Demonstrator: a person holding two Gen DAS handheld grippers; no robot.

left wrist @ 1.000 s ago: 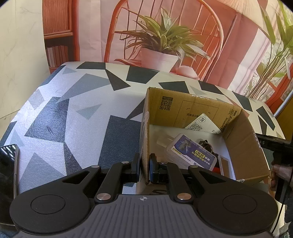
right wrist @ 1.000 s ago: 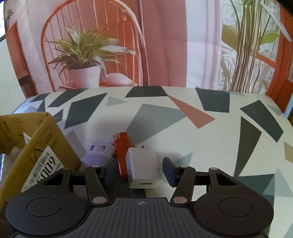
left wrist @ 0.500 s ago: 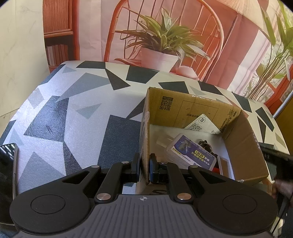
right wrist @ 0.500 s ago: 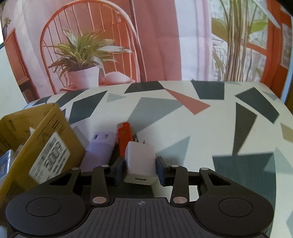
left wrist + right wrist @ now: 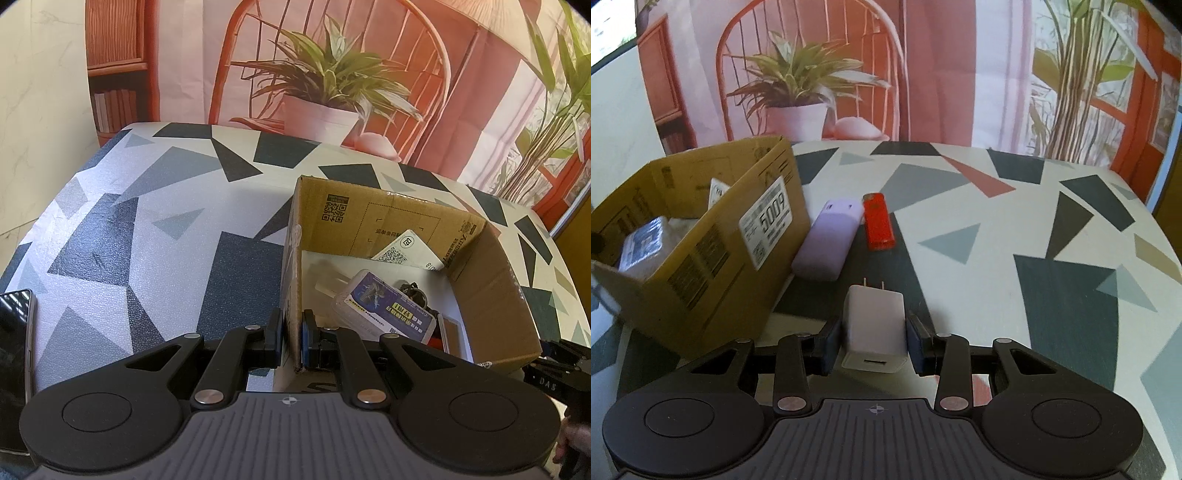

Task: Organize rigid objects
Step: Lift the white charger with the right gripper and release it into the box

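R gripper (image 5: 873, 345) pinching white charger (image 5: 873, 325), prongs fwd; box (image 5: 701, 258) sits to its left, L gripper (image 5: 291, 341) clamped on box wall.

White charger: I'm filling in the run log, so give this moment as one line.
left claw: shut on cardboard box wall | right claw: shut on white charger, off table | purple power bank, red lighter: on table

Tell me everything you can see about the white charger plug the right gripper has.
The white charger plug is a small, smooth, plastic-looking block with rounded edges. Two metal prongs point away from the camera; a USB slot faces it. The right gripper has it clamped by its two sides, jaws pressing on it. It looks lifted off the patterned table, apart from the purple power bank, red lighter and cardboard box.
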